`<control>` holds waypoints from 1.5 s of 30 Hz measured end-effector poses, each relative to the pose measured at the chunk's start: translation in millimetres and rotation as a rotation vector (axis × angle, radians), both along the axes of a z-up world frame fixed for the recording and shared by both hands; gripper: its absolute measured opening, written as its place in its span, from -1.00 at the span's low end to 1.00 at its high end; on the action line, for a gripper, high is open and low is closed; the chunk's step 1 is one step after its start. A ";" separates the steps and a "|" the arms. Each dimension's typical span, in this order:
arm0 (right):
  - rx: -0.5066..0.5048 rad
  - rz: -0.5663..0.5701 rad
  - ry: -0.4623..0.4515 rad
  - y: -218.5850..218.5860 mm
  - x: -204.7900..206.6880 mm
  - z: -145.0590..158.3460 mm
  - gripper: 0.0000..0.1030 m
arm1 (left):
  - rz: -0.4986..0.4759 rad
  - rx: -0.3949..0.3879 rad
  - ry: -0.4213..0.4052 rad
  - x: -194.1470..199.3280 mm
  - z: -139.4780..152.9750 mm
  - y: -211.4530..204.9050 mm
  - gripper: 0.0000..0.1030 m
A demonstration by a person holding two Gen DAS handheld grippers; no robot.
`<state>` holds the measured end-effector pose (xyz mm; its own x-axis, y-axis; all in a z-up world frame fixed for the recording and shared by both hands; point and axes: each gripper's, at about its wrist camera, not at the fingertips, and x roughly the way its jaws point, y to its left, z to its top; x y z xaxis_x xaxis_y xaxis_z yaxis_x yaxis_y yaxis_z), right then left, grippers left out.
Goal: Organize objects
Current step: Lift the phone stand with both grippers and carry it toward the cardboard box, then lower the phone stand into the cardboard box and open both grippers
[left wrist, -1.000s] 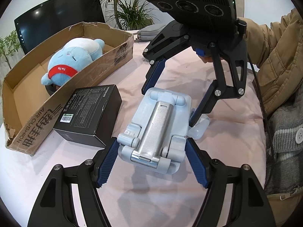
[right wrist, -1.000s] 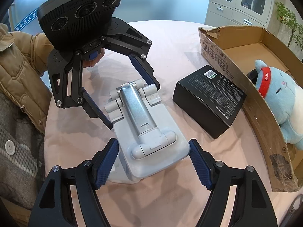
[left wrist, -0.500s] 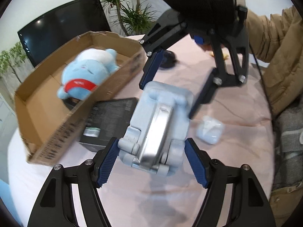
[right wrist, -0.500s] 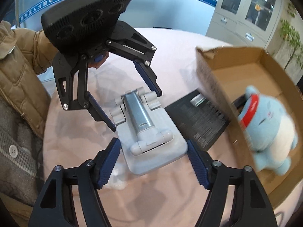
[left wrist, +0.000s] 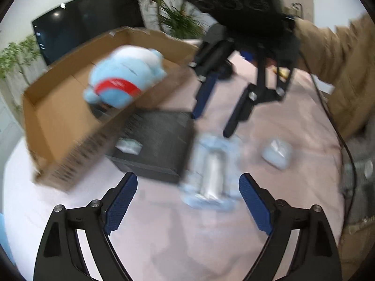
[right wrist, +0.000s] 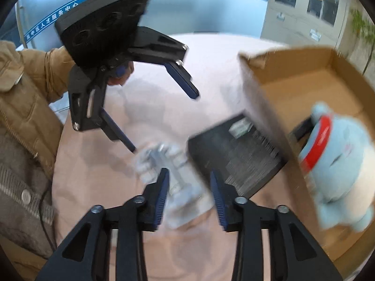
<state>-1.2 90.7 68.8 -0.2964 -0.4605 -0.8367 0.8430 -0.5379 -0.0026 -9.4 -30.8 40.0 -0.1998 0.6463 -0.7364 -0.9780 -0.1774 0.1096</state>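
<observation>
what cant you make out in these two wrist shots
- Print on the black box: motion blur in both views.
- Phone stand: smeared in both views, so whether it rests on the table or is still in the air is unclear.
- Dark item under the plush toy: mostly hidden by the toy and the cardboard box wall.
- Small pale case: blurred, left wrist view only.

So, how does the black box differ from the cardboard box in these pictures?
The black box is closed, while the cardboard box is open at the top. The black box is dark with a pale label, while the cardboard box is plain brown. The black box looks smaller and lies outside, against the cardboard box's wall; the cardboard box holds a blue plush toy. Both rest on the pink tablecloth.
</observation>
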 end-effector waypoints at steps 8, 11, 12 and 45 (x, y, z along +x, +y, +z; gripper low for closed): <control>0.122 -0.031 -0.046 2.1 2.3 -52.8 0.59 | -0.002 -0.052 -0.120 0.3 -43.3 19.7 0.78; 0.100 0.000 -0.050 -2.1 -1.7 -54.5 0.59 | -0.013 -0.041 -0.131 -2.8 -42.5 24.9 0.57; 0.088 0.015 -0.039 -2.9 -1.4 -55.3 0.59 | -0.017 -0.037 -0.129 -2.7 -42.2 25.0 0.53; -0.049 -0.299 0.359 25.5 -40.8 70.4 0.61 | 0.331 0.058 0.285 -67.8 39.2 21.9 0.81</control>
